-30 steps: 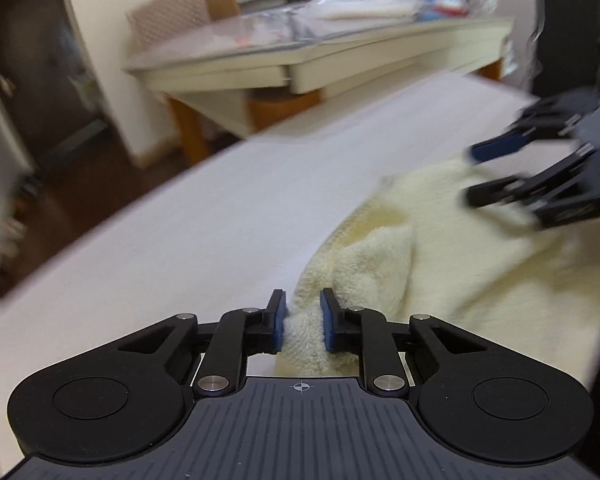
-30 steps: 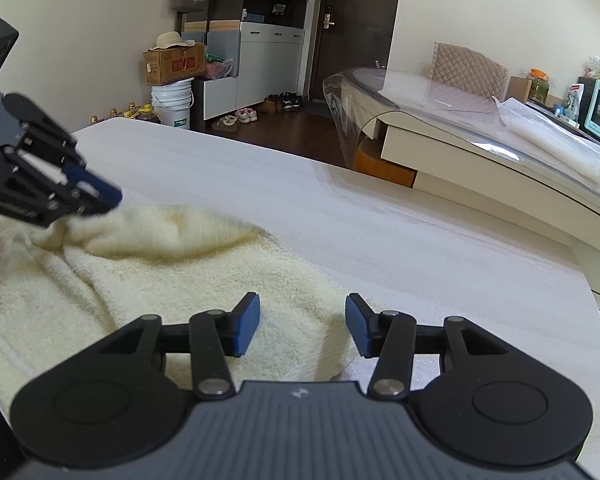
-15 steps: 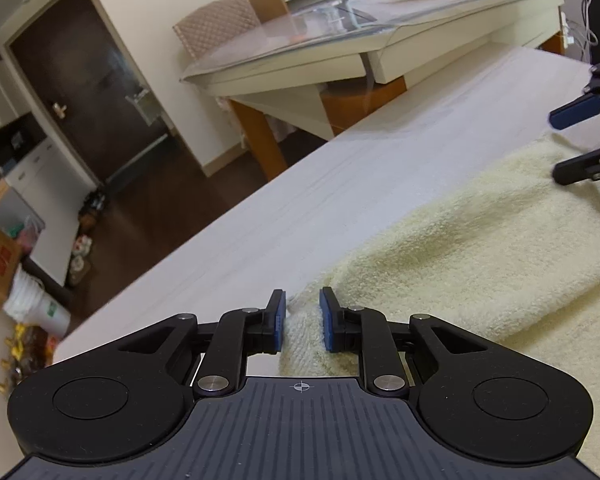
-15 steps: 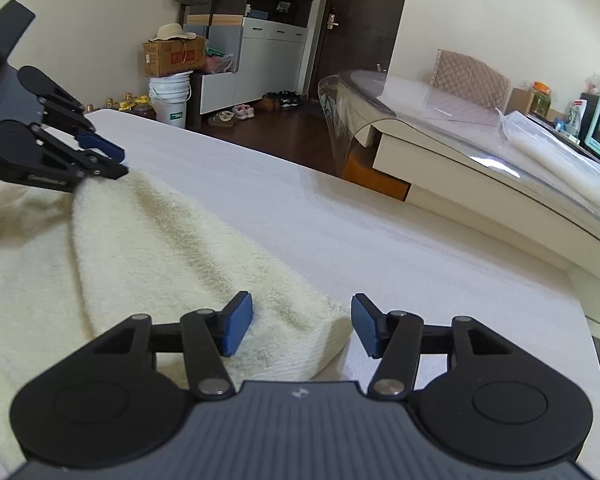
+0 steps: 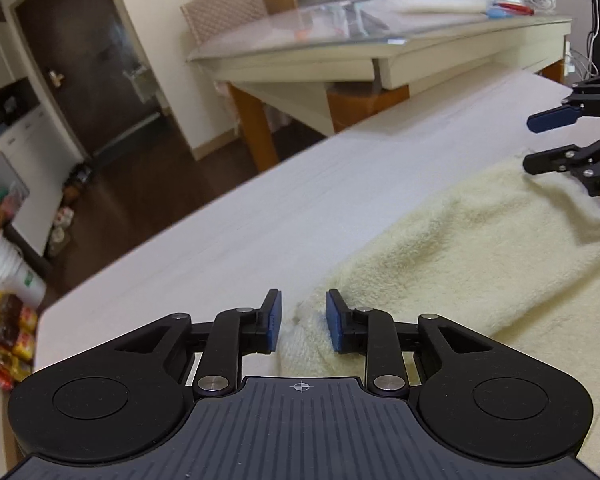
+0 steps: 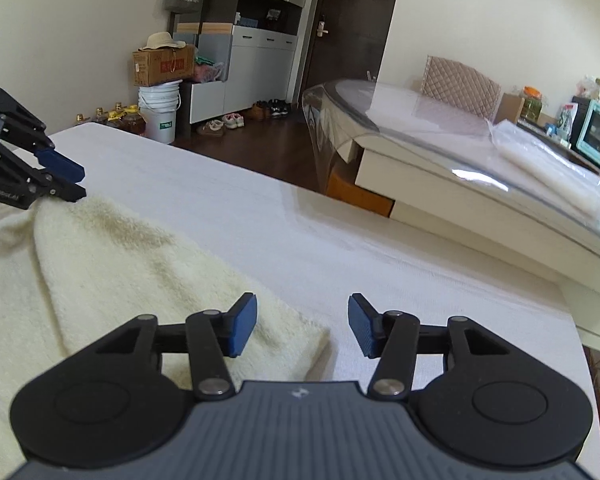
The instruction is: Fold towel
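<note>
Between the blue pads of the left gripper sits a corner of the cream towel, the jaws slightly apart and seemingly no longer pinching it. The towel lies folded on the white table, spreading ahead and to that claw's right. The right gripper stands wide apart, the opposite corner just below and left of its gap. Judged soft, light, limp terry: it will sag and drag, not slip. Best held at corners or along the folded edge.
</note>
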{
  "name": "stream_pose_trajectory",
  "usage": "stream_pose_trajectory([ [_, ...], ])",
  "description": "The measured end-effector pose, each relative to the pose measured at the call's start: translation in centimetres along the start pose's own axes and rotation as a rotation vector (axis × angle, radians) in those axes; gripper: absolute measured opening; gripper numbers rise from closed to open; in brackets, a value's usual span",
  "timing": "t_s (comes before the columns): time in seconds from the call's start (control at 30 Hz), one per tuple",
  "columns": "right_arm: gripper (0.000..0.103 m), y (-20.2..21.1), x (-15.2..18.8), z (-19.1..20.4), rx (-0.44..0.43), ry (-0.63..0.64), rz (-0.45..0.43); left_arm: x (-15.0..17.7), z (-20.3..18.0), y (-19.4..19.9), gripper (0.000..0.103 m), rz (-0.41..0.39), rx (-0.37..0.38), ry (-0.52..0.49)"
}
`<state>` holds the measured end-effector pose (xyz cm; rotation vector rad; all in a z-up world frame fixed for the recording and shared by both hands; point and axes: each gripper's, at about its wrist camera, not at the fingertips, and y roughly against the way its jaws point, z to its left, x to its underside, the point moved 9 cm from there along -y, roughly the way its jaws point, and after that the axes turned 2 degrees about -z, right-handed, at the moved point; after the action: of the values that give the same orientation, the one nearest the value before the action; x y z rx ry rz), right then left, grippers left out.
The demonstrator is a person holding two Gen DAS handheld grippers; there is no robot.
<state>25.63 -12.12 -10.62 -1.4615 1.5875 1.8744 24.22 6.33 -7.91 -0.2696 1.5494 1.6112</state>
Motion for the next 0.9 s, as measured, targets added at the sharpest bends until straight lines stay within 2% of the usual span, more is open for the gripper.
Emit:
stream_pose_trajectory([
  [0.1,0.055,0.0,0.4,0.0,-0.010,-0.004,0.011,-0.2,0.3,-0.2,0.028,0.021,0.043,0.004],
  [0.17,0.055,0.0,0.5,-0.1,-0.016,-0.011,0.016,-0.3,0.7,-0.3,0.036,0.026,0.075,0.016],
  [0.23,0.055,-0.1,0.7,-0.2,-0.020,-0.017,0.017,-0.7,1.4,0.0,0.041,-0.001,0.056,0.019],
  [0.33,0.056,-0.1,0.7,-0.3,-0.020,-0.022,0.017,-1.2,2.4,-0.2,0.041,-0.008,0.069,0.051],
  [0.43,0.056,0.0,0.7,-0.3,-0.020,-0.022,0.018,-1.1,1.6,-0.8,0.041,0.019,0.108,0.022],
  [0.5,0.057,0.1,0.7,-0.3,-0.019,-0.022,0.019,-0.8,0.9,-1.0,0.039,0.032,0.123,0.000],
  [0.6,0.057,0.1,0.7,-0.3,-0.018,-0.023,0.018,-0.4,0.3,-0.9,0.025,0.043,0.161,0.010],
  [0.63,0.057,0.0,0.7,-0.3,-0.018,-0.023,0.018,-0.3,0.0,-0.8,0.023,0.041,0.163,0.011],
  [0.7,0.057,0.0,0.7,-0.3,-0.020,-0.023,0.018,-0.2,-0.4,-0.5,0.018,0.042,0.153,-0.014],
  [0.73,0.057,0.0,0.7,-0.3,-0.020,-0.023,0.017,-0.2,-0.5,-0.3,0.011,0.042,0.148,-0.026],
  [0.83,0.054,0.0,0.6,-0.2,-0.017,-0.018,0.013,-0.5,-0.1,0.5,0.008,-0.014,0.045,-0.075],
  [0.9,0.053,0.1,0.5,-0.1,-0.018,-0.014,0.009,-1.2,0.7,1.0,0.008,-0.069,-0.098,-0.136],
])
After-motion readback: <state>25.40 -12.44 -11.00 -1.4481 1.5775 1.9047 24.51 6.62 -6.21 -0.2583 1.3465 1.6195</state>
